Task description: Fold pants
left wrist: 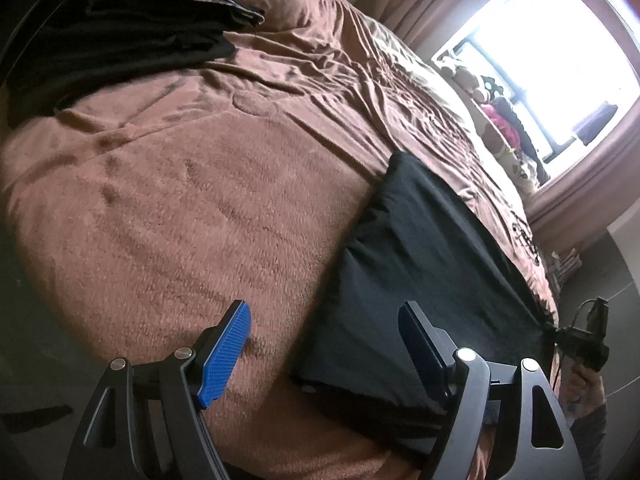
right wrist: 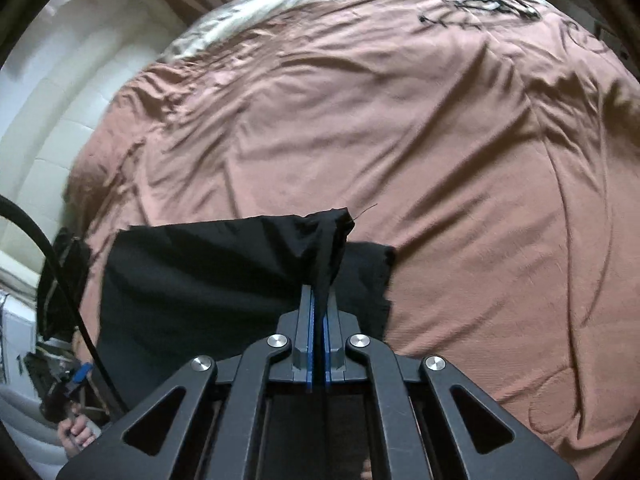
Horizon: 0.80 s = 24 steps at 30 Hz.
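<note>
Now, left wrist view: our left claw point(left wrist: 326, 344) stands open, nothing between its blue pads, low over the brown bedspread point(left wrist: 200, 184). The black pants point(left wrist: 420, 280) lie partly folded on the bed, just right of it. More dark clothes point(left wrist: 120, 28) sit stacked at far left.

Right wrist view: our right claw point(right wrist: 320, 300) is clamped on a pinched-up corner of the pants point(right wrist: 200, 272), lifting that fold off the bedspread point(right wrist: 440, 160).

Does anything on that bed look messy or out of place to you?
One corner of the black pants is pinched in the right tool and pulled up into a peak, so that edge isn't flat. The brown blanket is wrinkled. Nothing looks damaged or spilled.
</note>
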Motion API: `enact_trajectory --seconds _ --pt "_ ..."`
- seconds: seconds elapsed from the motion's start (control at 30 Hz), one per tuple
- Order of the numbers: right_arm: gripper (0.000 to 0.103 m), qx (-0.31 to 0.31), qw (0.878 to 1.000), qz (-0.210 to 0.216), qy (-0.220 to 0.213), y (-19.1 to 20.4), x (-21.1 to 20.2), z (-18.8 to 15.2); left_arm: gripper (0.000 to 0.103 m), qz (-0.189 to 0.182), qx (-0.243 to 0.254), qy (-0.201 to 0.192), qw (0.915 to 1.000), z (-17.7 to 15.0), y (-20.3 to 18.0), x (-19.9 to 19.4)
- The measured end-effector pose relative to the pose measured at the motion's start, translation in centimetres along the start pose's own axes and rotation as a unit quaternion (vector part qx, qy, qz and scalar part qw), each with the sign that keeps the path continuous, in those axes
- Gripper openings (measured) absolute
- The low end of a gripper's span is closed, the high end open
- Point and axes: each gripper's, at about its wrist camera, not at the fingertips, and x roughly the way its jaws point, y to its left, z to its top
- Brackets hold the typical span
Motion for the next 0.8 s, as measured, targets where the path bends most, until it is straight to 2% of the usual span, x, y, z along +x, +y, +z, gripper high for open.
enact_trajectory --seconds 0.07,0.13,0.2,0.33,0.4,0.5,0.53,0.6,0.63,0.67,0.8 --pt "0.000 0.002 1.000 -0.012 0.002 -0.2 0.7 -0.1 0.077 0.003 0.003 0.007 1.0000 0.1 0.0 0.3" --pt "0.000 0.008 1.000 -0.015 0.005 -0.3 1.3 -0.2 0.067 0.005 0.002 0.027 0.9996 0.2 0.1 1.0" --pt "0.000 0.008 1.000 -0.017 0.004 0.0 1.6 -0.1 0.052 0.010 -0.003 0.047 0.9989 0.2 0.4 1.6" --pt "0.001 0.002 1.000 -0.021 -0.006 0.6 0.9 -0.3 0.046 0.010 0.007 0.055 0.9984 -0.2 0.2 1.9" --pt "0.001 0.004 1.000 -0.017 -0.010 0.7 0.1 -0.6 0.037 0.008 0.010 0.063 0.9979 -0.4 0.1 2.1" --pt "0.004 -0.003 1.000 -0.015 -0.010 0.4 -1.4 -1.8 0.037 0.005 0.013 0.064 0.9978 -0.6 0.1 2.1" --pt "0.011 -0.004 1.000 -0.010 -0.010 0.4 -1.8 -2.2 0.037 0.003 0.013 0.065 0.9978 -0.7 0.1 2.1" --pt "0.033 -0.008 1.000 0.002 -0.014 0.3 -3.0 -3.3 0.037 0.000 0.013 0.066 0.9977 -0.7 0.1 2.1" --pt "0.054 -0.009 1.000 0.006 -0.018 0.2 -3.7 -4.0 0.037 -0.001 0.013 0.067 0.9977 -0.6 0.2 2.2" --pt "0.064 -0.007 1.000 0.008 -0.024 -0.1 -4.4 -4.8 0.037 -0.002 0.014 0.068 0.9976 -0.6 0.1 2.2" --pt "0.064 0.012 0.999 0.035 -0.024 -1.1 -6.5 -8.1 0.037 -0.007 0.020 0.072 0.9972 -0.6 -0.2 2.3"
